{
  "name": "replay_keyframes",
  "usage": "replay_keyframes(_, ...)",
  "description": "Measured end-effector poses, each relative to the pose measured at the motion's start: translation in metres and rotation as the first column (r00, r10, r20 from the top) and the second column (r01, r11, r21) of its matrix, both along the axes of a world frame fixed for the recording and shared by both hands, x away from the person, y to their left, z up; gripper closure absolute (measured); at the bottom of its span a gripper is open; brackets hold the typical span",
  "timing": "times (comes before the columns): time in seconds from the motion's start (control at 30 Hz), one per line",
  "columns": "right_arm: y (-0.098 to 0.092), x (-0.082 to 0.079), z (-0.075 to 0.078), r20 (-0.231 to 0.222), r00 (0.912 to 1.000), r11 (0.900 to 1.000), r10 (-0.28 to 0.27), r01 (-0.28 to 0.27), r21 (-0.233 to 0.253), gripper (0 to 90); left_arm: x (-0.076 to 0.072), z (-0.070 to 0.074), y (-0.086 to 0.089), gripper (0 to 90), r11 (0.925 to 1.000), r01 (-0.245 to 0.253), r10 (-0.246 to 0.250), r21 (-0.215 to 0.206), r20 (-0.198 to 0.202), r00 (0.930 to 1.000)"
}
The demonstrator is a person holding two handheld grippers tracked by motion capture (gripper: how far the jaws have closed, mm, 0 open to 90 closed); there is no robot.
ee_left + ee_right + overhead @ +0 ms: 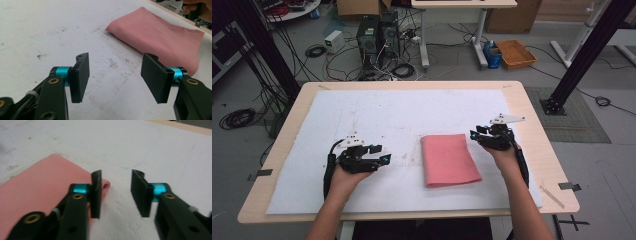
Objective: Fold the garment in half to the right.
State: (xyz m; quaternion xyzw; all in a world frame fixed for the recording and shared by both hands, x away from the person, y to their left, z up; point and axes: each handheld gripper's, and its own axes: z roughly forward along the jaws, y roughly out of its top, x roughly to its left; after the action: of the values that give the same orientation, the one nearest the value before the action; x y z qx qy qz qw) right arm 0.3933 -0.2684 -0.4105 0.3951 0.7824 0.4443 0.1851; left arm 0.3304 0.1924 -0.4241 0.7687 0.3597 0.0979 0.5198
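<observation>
A pink folded cloth (448,160) lies flat on the white mat (377,115), right of centre. In the left gripper view the cloth (160,37) lies ahead and to the right of the jaws. My left gripper (384,158) rests on the mat to the left of the cloth, jaws wide apart and empty (115,75). At the cloth's far right corner sits my right gripper (475,136), also open with nothing between its fingers (116,192); the corner of the cloth (37,192) lies just beside its left jaw.
The mat covers a wooden table (532,145). Beyond the far edge, on the floor, are computer towers (377,37), tangled cables, a desk leg and an orange tray (515,53). Black frame posts (584,55) stand at both sides.
</observation>
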Motion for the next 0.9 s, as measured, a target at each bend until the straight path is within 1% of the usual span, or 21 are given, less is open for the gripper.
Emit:
replay_keyframes(0.03,-0.002,-0.003,0.001,0.008,1.0,1.0,0.001,-0.001,-0.001,54.4,0.0,0.001,0.0,39.3,1.0,-0.003,0.003,0.009,0.004,1.0)
replay_keyframes(0.1,-0.006,-0.01,0.003,0.033,0.9995,1.0,-0.003,0.003,0.002,46.8,-0.001,0.005,0.002,38.3,0.9997,-0.01,0.01,0.022,0.021,0.9997)
replay_keyframes(0.17,-0.011,-0.016,0.004,0.048,0.9986,1.0,-0.02,0.02,0.011,42.3,-0.001,0.008,0.004,37.9,0.9998,-0.01,0.009,0.018,0.031,0.9995)
replay_keyframes(0.23,-0.016,-0.021,0.004,0.056,0.9982,0.999,-0.023,0.022,0.024,39.3,0.001,0.01,0.006,36.8,0.9997,-0.017,0.016,0.017,0.036,0.9992)
replay_keyframes(0.3,-0.021,-0.022,0.005,0.048,0.9986,0.999,-0.023,0.022,0.033,37.0,0.004,0.011,0.007,36.1,0.9995,-0.021,0.02,0.024,0.04,0.999)
replay_keyframes(0.37,-0.024,-0.023,0.006,0.054,0.9983,0.999,-0.024,0.023,0.029,35.9,0.009,0.012,0.007,34.9,0.9995,-0.012,0.011,0.03,0.046,0.9989)
replay_keyframes(0.4,-0.024,-0.023,0.006,0.054,0.9983,0.999,-0.024,0.023,0.029,35.9,0.009,0.012,0.007,34.3,0.9995,-0.012,0.011,0.03,0.046,0.9989)
replay_keyframes(0.43,-0.026,-0.023,0.006,0.056,0.9981,1.0,-0.026,0.026,0.013,34.9,0.014,0.011,0.008,34.3,0.9998,-0.009,0.008,0.019,0.055,0.9985)
replay_keyframes(0.47,-0.029,-0.024,0.004,0.063,0.9974,0.999,-0.036,0.037,-0.01,31.4,0.017,0.011,0.008,33.7,0.9997,-0.01,0.009,0.021,0.05,0.9987)
replay_keyframes(0.5,-0.032,-0.023,0.002,0.061,0.9974,0.999,-0.039,0.04,-0.011,30.9,0.019,0.01,0.009,33.3,0.9995,-0.013,0.012,0.027,0.051,0.9986)
replay_keyframes(0.57,-0.037,-0.023,-0.001,0.04,0.9981,0.999,-0.046,0.046,-0.001,30.0,0.023,0.009,0.009,32.2,0.9991,-0.014,0.012,0.041,0.06,0.9981)
replay_keyframes(0.63,-0.041,-0.023,-0.003,0.036,0.9979,0.998,-0.054,0.053,0.016,29.0,0.024,0.009,0.01,31.8,0.9988,-0.016,0.013,0.047,0.064,0.9978)
replay_keyframes(0.67,-0.043,-0.023,-0.003,0.035,0.9976,0.998,-0.06,0.059,0.022,27.5,0.023,0.009,0.011,30.8,0.9986,-0.012,0.008,0.052,0.066,0.9978)
replay_keyframes(0.73,-0.045,-0.023,-0.003,0.037,0.9966,0.997,-0.074,0.073,0.035,21.3,0.022,0.009,0.012,30.6,0.9984,-0.004,0.0,0.056,0.074,0.9972)
replay_keyframes(0.77,-0.045,-0.022,-0.002,0.037,0.9959,0.996,-0.083,0.081,0.037,20.8,0.021,0.01,0.013,30.0,0.9984,-0.005,0.001,0.057,0.076,0.9971)
replay_keyframes(0.83,-0.044,-0.021,-0.002,0.049,0.996,0.997,-0.074,0.073,0.038,20.7,0.021,0.011,0.015,29.2,0.9986,-0.006,0.002,0.052,0.076,0.9971)
replay_keyframes(0.9,-0.041,-0.02,-0.002,0.045,0.9966,0.997,-0.069,0.068,0.035,20.7,0.021,0.01,0.016,27.3,0.9988,-0.019,0.015,0.046,0.068,0.9976)
